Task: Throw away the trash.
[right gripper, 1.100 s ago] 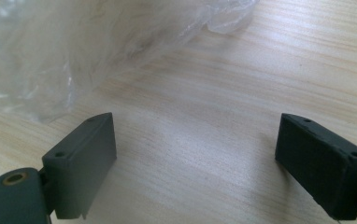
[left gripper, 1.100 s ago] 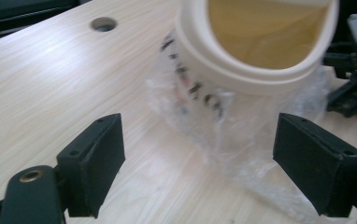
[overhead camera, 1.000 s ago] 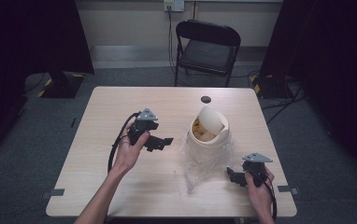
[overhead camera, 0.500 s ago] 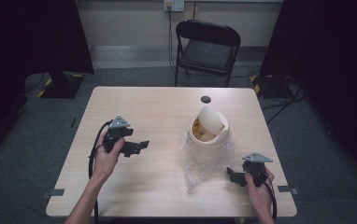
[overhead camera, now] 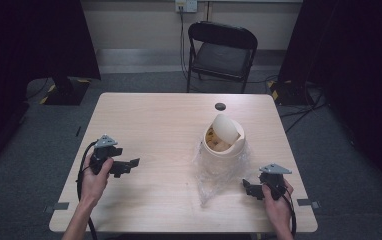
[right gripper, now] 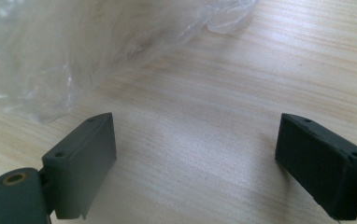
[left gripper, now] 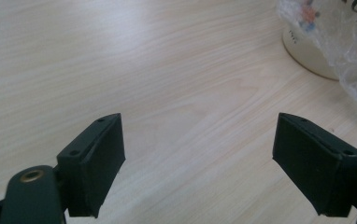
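A cream bin (overhead camera: pixel 223 145) with a tilted swing lid stands right of the table's middle, with scraps inside. A clear plastic bag (overhead camera: pixel 214 175) is draped around its base and spills toward the front. My left gripper (overhead camera: pixel 129 165) rests open at the table's left, well apart from the bin; its own view has the bin's base (left gripper: pixel 307 51) and the bag (left gripper: pixel 354 46) at the far right. At the front right my right gripper (overhead camera: pixel 248 189) is open, just right of the bag (right gripper: pixel 74 51), with nothing between its jaws.
A small black disc (overhead camera: pixel 220 106) lies near the far edge of the wooden table (overhead camera: pixel 154 120). A black folding chair (overhead camera: pixel 221 50) stands behind the table. Cables trail on the floor at both sides.
My left gripper has moved away from the bin, leftward and toward the front-left of the table. The right gripper, bin and bag have stayed put.
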Action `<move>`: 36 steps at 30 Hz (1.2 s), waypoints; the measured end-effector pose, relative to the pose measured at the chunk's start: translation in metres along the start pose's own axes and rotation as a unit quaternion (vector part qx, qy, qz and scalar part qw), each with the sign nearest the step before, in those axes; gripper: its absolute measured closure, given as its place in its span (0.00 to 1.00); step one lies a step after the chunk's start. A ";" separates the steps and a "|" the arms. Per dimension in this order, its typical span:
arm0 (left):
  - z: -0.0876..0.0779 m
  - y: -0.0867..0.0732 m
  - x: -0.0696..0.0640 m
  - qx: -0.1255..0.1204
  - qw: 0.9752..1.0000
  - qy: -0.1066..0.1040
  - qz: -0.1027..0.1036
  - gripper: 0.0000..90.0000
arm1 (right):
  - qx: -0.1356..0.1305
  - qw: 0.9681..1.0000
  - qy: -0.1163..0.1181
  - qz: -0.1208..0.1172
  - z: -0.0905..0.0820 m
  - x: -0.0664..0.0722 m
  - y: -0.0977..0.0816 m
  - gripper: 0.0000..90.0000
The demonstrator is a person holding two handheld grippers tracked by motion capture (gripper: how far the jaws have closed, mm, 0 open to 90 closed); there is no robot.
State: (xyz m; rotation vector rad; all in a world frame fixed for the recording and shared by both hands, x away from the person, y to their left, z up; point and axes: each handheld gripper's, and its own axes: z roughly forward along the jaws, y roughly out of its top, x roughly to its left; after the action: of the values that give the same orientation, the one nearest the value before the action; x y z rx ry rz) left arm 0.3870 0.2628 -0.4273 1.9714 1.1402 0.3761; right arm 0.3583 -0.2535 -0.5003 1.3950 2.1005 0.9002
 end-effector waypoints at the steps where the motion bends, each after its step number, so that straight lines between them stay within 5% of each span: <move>1: 0.000 -0.003 0.002 0.002 1.000 0.004 -0.001 0.19 | 0.000 1.000 0.000 0.000 0.000 0.000 0.000 0.13; 12: 0.006 -0.039 0.028 0.037 0.998 0.052 -0.027 0.19 | 0.000 1.000 0.000 0.000 0.000 0.000 0.000 0.13; 16: 0.008 -0.054 0.032 0.054 0.996 0.052 -0.044 0.20 | 0.000 1.000 0.000 0.000 0.000 0.000 0.000 0.13; 20: 0.010 -0.064 0.033 0.072 0.995 0.056 -0.031 0.19 | 0.000 1.000 0.000 0.000 0.000 0.000 0.000 0.13; 29: 0.014 -0.077 0.028 0.039 0.993 0.107 -0.010 0.17 | 0.000 1.000 -0.002 0.003 0.000 0.001 0.000 0.13; 36: 0.015 -0.081 0.029 0.024 0.994 0.103 -0.005 0.12 | 0.000 1.000 -0.003 0.004 0.000 0.001 0.000 0.13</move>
State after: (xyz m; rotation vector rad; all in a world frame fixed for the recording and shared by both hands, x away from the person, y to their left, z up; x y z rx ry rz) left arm 0.3651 0.3007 -0.5026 2.0029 1.3001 0.5620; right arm 0.3575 -0.2529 -0.5002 1.4053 2.0932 0.8982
